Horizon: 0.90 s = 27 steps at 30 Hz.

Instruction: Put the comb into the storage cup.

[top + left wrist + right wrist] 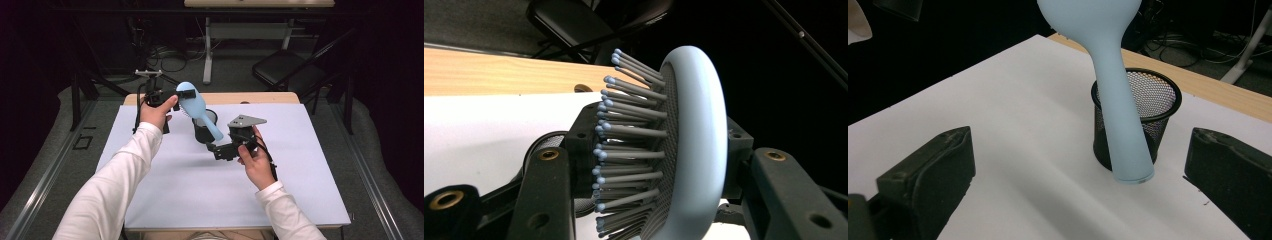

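High view: left hand-held gripper (186, 93) clamped hairbrush (197, 107) head, right hand-held gripper (212, 148) wide open w/ nothing held; next prob. lower handle into mesh cup (204, 131).

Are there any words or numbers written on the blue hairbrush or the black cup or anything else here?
None: no word, number, label or brand can be read anywhere.
The blue hairbrush is plain on its handle, back and bristles.
The black mesh cup carries no label.
The white table cover is blank.

Dark room, black chair (285, 70), grey floor (45, 150)
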{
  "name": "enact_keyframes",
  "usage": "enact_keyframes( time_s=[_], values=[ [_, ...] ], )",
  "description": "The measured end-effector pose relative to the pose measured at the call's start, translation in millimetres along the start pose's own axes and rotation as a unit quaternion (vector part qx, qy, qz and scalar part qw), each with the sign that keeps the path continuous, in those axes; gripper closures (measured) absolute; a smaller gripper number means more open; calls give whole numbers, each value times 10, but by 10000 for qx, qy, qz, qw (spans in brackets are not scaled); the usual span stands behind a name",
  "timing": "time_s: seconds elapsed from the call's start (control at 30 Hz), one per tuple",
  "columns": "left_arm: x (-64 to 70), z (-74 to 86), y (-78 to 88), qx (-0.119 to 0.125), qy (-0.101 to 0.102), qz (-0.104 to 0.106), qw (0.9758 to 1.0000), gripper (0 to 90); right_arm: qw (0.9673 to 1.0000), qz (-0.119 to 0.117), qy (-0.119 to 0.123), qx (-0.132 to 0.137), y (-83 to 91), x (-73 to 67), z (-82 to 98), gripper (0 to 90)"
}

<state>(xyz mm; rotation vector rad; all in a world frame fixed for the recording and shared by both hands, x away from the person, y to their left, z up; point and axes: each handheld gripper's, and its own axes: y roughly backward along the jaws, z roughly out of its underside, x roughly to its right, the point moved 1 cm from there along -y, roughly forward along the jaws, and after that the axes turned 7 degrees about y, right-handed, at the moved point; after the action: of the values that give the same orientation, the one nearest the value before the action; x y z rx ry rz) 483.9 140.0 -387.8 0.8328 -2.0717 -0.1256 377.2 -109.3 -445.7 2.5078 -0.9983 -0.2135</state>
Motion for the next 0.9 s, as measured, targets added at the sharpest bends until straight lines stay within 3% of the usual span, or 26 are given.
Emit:
enact_keyframes(
  time_s=[0.2, 0.9],
  values=[
    [24, -11, 2, 75, -32, -11, 10000, 496, 10000, 37, -43, 21, 45, 9, -2, 0],
    [120, -118, 78, 376, -508, -278, 9976, 496, 9999, 78, -62, 74, 107, 32, -9, 0]
  ],
)
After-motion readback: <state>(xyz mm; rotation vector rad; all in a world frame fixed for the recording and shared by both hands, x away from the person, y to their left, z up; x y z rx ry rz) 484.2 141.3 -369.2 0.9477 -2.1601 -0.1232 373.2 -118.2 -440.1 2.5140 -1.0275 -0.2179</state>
